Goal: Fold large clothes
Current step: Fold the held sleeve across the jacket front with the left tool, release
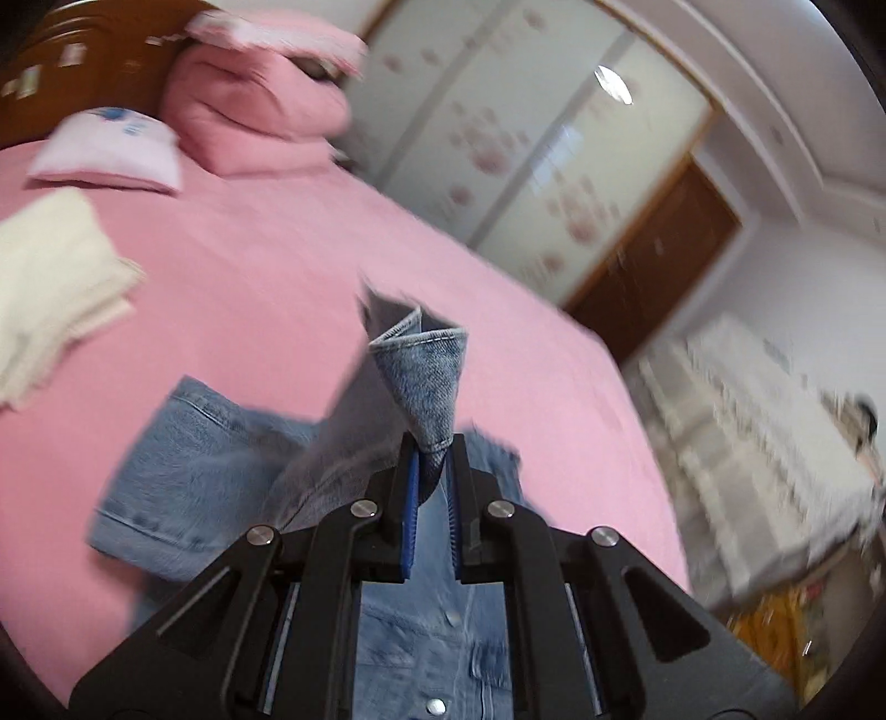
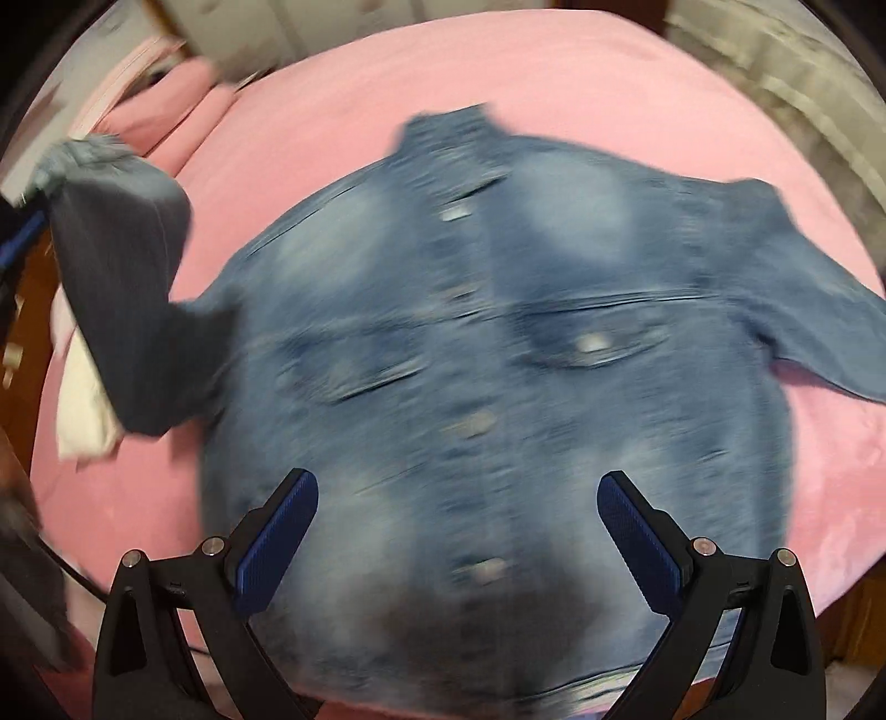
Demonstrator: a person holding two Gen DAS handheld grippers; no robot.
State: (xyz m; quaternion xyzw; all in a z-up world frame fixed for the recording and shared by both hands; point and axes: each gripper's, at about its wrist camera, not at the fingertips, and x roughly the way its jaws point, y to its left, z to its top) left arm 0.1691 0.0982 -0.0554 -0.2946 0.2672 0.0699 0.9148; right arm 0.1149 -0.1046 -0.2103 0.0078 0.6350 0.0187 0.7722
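Observation:
A blue denim jacket lies spread front-up on the pink bed, buttons down its middle. My left gripper is shut on the cuff of one sleeve and holds it lifted off the bed; the rest of the jacket hangs and lies below it. In the right wrist view that raised sleeve stands up at the left edge. My right gripper hovers open above the jacket's lower front, pointing steeply down, with nothing between its fingers. Both views are blurred by motion.
A folded cream garment lies on the bed to the left. Pink pillows and a pale cushion sit by the wooden headboard. A wardrobe with flowered sliding doors stands beyond the bed.

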